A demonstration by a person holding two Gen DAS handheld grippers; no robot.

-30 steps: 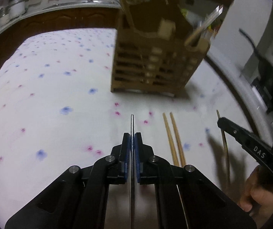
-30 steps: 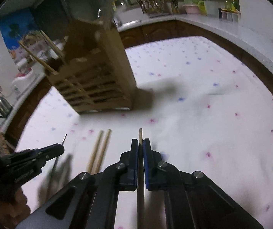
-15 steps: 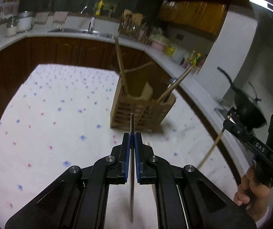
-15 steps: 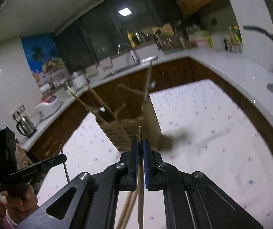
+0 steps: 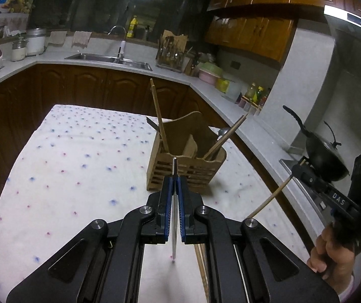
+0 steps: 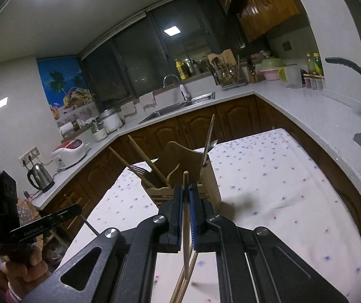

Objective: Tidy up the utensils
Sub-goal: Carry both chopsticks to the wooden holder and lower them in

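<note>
Our left tongs are clamped on a metal utensil; our right tongs grip a wooden chopstick, above the counter near the wooden holder.

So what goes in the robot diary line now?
left gripper: shut on metal utensil | right gripper: shut on chopstick | holder: ahead

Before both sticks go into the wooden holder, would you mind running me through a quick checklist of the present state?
1. Left gripper shut on the metal chopstick: ok.
2. Right gripper shut on the wooden chopstick: ok.
3. Wooden holder upright on the tablecloth: ok.
4. Free slot in the holder for each stick: cannot tell; chopsticks, a fork and a spoon already stand there.
5. Both sticks lifted off the cloth: ok.
6. Nothing left to gather: not ok; a chopstick pair lies below.
</note>
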